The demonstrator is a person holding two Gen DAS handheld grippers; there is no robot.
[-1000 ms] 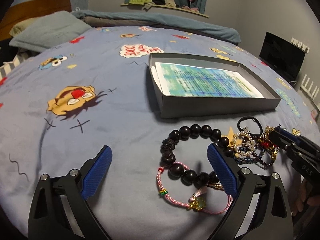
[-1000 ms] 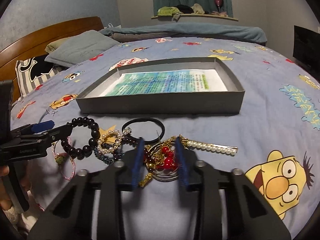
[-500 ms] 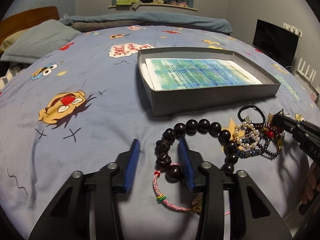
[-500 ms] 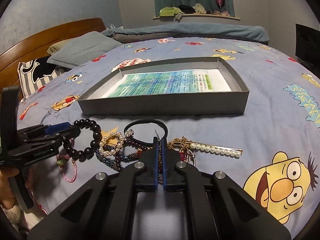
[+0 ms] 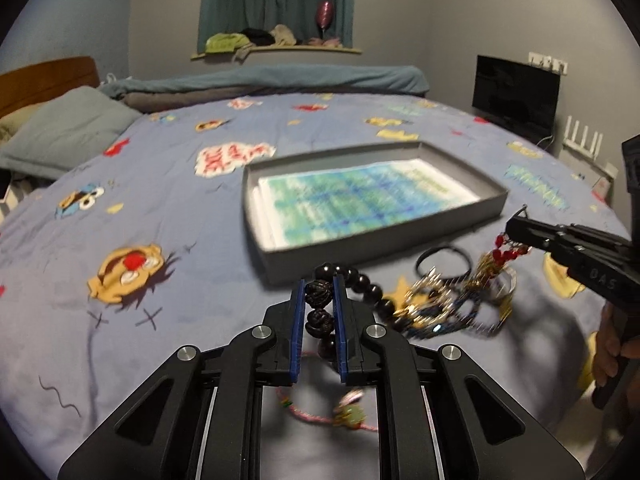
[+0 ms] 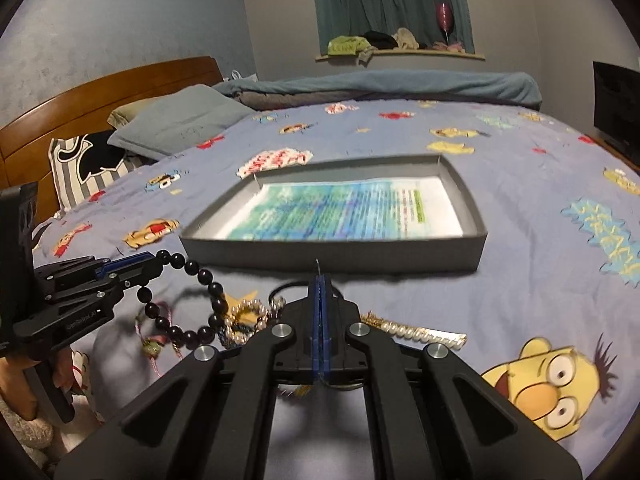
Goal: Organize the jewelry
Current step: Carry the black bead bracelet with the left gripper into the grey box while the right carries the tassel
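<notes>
My left gripper (image 5: 319,304) has its jaws closing, the blue pads pressing on the dark bead bracelet (image 5: 362,280). In the right wrist view the bracelet (image 6: 200,276) hangs in a loop from the left gripper (image 6: 132,268), above the bedspread. My right gripper (image 6: 319,280) is shut, with a thin wire poking out at its tip. In the left wrist view the right gripper (image 5: 516,228) holds a red-and-gold dangling piece (image 5: 504,254) just above the jewelry pile (image 5: 440,308). The open grey box (image 5: 380,238), lined with printed paper, lies beyond both grippers.
A pink cord bracelet (image 5: 332,412) lies under the left gripper. A black hair tie (image 5: 442,264) and a pearl bar (image 6: 416,332) lie near the pile. Pillows (image 6: 180,124) sit at the far left and a dark screen (image 5: 516,92) at the right. Hands grip both handles.
The left gripper went from wide open to closed on the dark bead bracelet and rose. The right gripper closed on the red-and-gold piece and lifted it off the pile.
</notes>
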